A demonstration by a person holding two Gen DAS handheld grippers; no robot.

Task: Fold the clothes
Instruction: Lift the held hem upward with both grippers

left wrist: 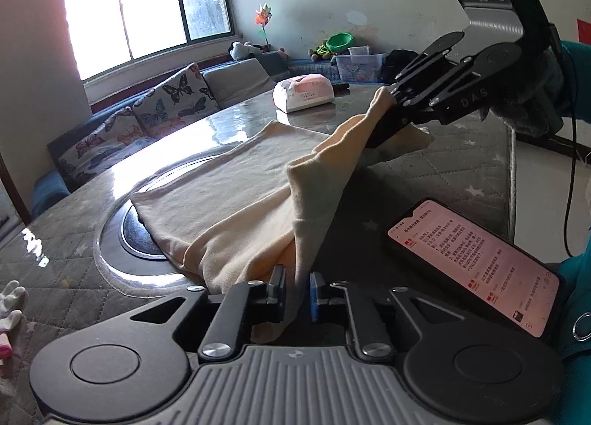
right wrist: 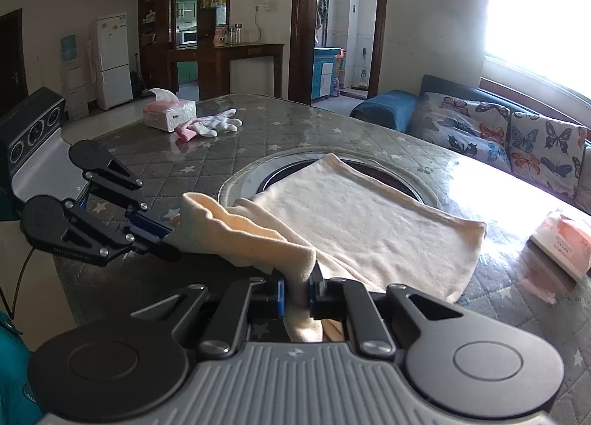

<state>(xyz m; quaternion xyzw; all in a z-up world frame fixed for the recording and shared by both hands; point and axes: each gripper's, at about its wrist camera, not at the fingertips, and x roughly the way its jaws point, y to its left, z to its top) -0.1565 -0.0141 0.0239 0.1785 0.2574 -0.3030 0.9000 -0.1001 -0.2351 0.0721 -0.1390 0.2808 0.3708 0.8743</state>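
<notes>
A cream-coloured garment (left wrist: 229,199) lies on the round quilted table, its far part flat over the table's centre ring; it also shows in the right wrist view (right wrist: 362,218). My left gripper (left wrist: 297,286) is shut on the garment's near edge. My right gripper (right wrist: 297,293) is shut on another part of that same edge and holds it lifted above the table. In the left wrist view the right gripper (left wrist: 388,103) sits up at the right with cloth hanging from it. In the right wrist view the left gripper (right wrist: 173,236) is at the left, clamped on the cloth.
A phone (left wrist: 476,266) with a lit screen lies near the table's edge at right. A tissue pack (left wrist: 304,92) sits at the far side. Another tissue pack (right wrist: 170,111) and a white glove (right wrist: 216,123) lie across the table. A sofa with butterfly cushions (right wrist: 517,136) stands behind.
</notes>
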